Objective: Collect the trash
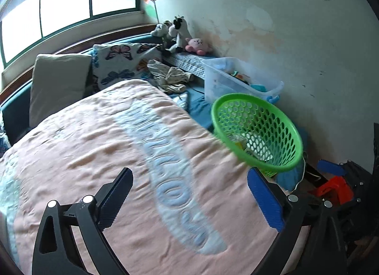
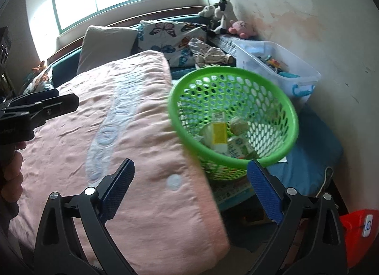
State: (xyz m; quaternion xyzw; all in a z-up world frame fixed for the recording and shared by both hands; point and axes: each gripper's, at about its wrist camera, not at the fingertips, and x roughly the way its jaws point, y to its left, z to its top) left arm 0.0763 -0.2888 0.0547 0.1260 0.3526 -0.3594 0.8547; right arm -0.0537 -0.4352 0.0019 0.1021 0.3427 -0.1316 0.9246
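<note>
A green mesh basket point(image 2: 234, 118) sits on the bed at the right edge of the pink blanket point(image 2: 132, 132). It holds trash: a yellow and white carton point(image 2: 219, 132), a crumpled ball point(image 2: 239, 125) and a green printed wrapper point(image 2: 239, 148). The basket also shows in the left wrist view point(image 1: 257, 130). My right gripper point(image 2: 191, 192) is open and empty, just in front of the basket. My left gripper point(image 1: 189, 201) is open and empty over the pink blanket point(image 1: 118, 156), left of the basket. The left gripper also shows at the left edge of the right wrist view point(image 2: 68, 103).
A clear plastic bin point(image 2: 279, 68) of toys stands behind the basket by the wall. Pillows point(image 2: 106, 42), a crumpled cloth point(image 2: 208, 54) and plush toys point(image 2: 222, 14) lie at the head of the bed. A blue sheet point(image 2: 315, 151) is to the right. An orange object point(image 2: 357, 230) is at lower right.
</note>
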